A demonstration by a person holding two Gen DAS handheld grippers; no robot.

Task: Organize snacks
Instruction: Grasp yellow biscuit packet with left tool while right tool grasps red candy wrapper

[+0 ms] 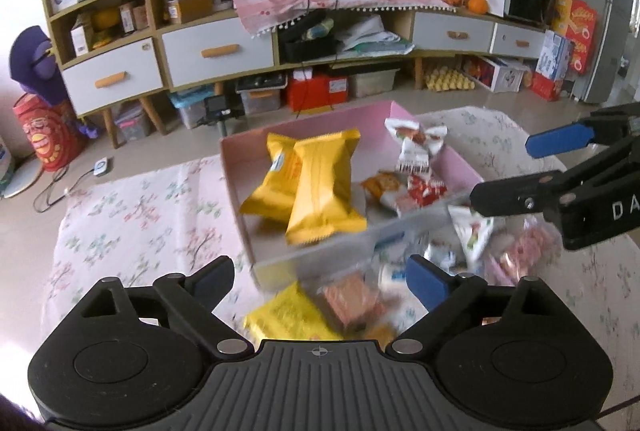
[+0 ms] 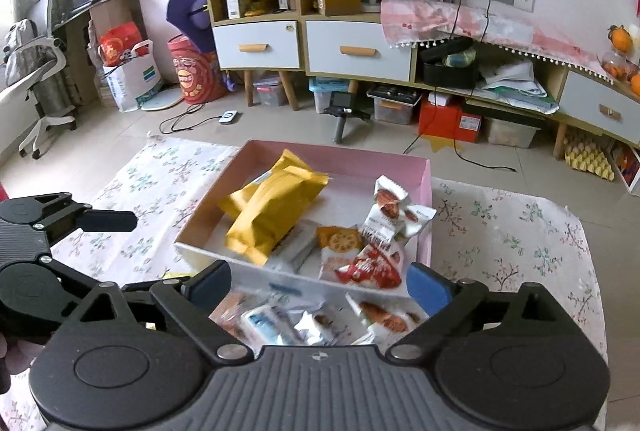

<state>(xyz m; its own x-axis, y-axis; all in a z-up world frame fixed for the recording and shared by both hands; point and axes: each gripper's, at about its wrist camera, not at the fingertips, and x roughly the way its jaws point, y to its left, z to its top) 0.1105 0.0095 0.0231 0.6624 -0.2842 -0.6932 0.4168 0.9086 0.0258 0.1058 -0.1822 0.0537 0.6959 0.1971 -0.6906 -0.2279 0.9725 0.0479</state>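
Observation:
A pink box (image 1: 236, 159) (image 2: 425, 191) on the floral cloth holds two yellow snack bags (image 1: 320, 187) (image 2: 272, 207) and several small red-and-white packets (image 1: 416, 151) (image 2: 380, 231). Loose snacks lie in front of the box: a yellow pack (image 1: 288, 319), a pink wafer pack (image 1: 352, 299), small packets (image 2: 312, 323). My left gripper (image 1: 320, 277) is open and empty above the loose snacks; it shows at the left of the right wrist view (image 2: 108, 221). My right gripper (image 2: 320, 281) is open and empty over the loose packets; it shows at the right of the left wrist view (image 1: 516, 171).
The floral cloth (image 1: 132, 219) (image 2: 512, 243) covers a low table. Behind stand a long cabinet with white drawers (image 1: 216, 51) (image 2: 356, 51), storage bins on the floor (image 1: 260, 99), a camera on a small tripod (image 2: 342, 111) and an office chair (image 2: 36, 71).

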